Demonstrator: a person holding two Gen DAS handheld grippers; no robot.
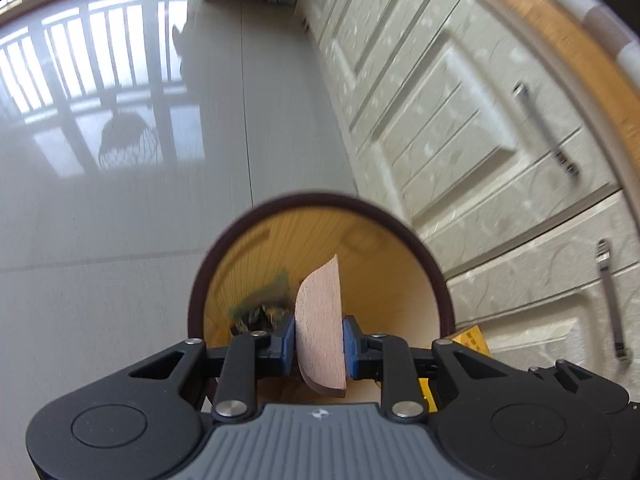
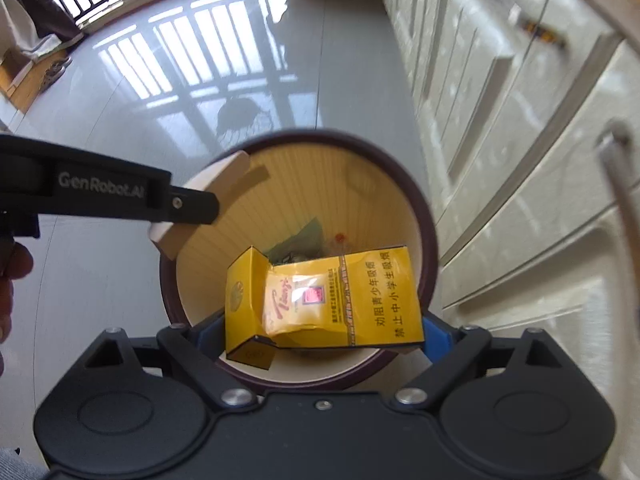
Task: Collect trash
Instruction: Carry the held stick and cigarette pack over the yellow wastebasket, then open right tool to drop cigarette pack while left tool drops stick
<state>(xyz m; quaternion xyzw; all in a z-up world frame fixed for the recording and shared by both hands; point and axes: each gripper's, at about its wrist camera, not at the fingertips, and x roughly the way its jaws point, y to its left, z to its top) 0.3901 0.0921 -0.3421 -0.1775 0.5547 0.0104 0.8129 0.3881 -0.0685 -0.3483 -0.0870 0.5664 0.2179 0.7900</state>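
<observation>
**Both grippers over the bin, each loaded**

Round waste bin (image 2: 430, 236), dark maroon rim, pale yellow ribbed inside, standing on glossy grey tiled floor (image 1: 120, 220) just beside cream panelled cabinet doors (image 1: 460, 128). Crumpled dark and green scraps (image 1: 264, 308) lying at bin bottom.

Left gripper (image 1: 319, 340): blue pads pinching curved pinkish-tan textured slab (image 1: 320, 320) edge-on, held above bin opening near its rim.

Right gripper (image 2: 320, 330): jaws spread wide, clamped across flattened yellow cigarette pack (image 2: 324, 304) with flip lid open, pack held over bin mouth.

Fingers of a hand (image 2: 10, 280) visible at left edge in right wrist view.
</observation>
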